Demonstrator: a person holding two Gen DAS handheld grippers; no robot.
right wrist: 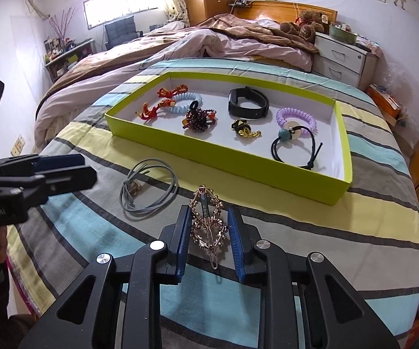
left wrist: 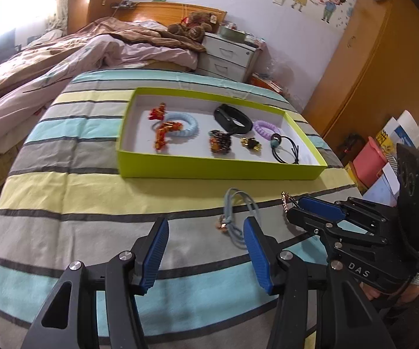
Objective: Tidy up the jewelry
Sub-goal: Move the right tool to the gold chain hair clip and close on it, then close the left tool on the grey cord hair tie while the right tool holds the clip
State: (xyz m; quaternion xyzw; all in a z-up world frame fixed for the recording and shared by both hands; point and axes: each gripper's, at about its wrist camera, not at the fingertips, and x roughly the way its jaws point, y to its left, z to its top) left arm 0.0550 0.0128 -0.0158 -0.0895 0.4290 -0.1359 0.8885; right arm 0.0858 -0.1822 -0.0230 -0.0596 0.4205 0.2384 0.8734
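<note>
Hair clip: gold rhinestone hair clip [right wrist: 208, 224] sits between the right gripper's [right wrist: 208, 240] blue pads, long axis running straight ahead along the fingers, decorated end pointing toward the tray.
Right claw: narrowed around the clip, pads at its edges or nearly so; whether they actually pinch it, I cannot tell. Seen from the left wrist view, the clip's tip [left wrist: 285, 200] pokes out past the right gripper [left wrist: 296, 208].
Left claw: left gripper [left wrist: 206, 247] hangs with fingers well apart, holding nothing.
Grey hair tie: grey hair tie [left wrist: 235, 218] lies on the striped cloth [left wrist: 63, 203] just ahead of the left claw, slightly toward its right finger; left hand is the nearer one.
Tray: green tray [right wrist: 224, 163] lies beyond both, already holding coil ties, a black wristband [right wrist: 248, 103] and a beaded clip.
In the way: only the tray's near wall; likely needs lifting over.
</note>
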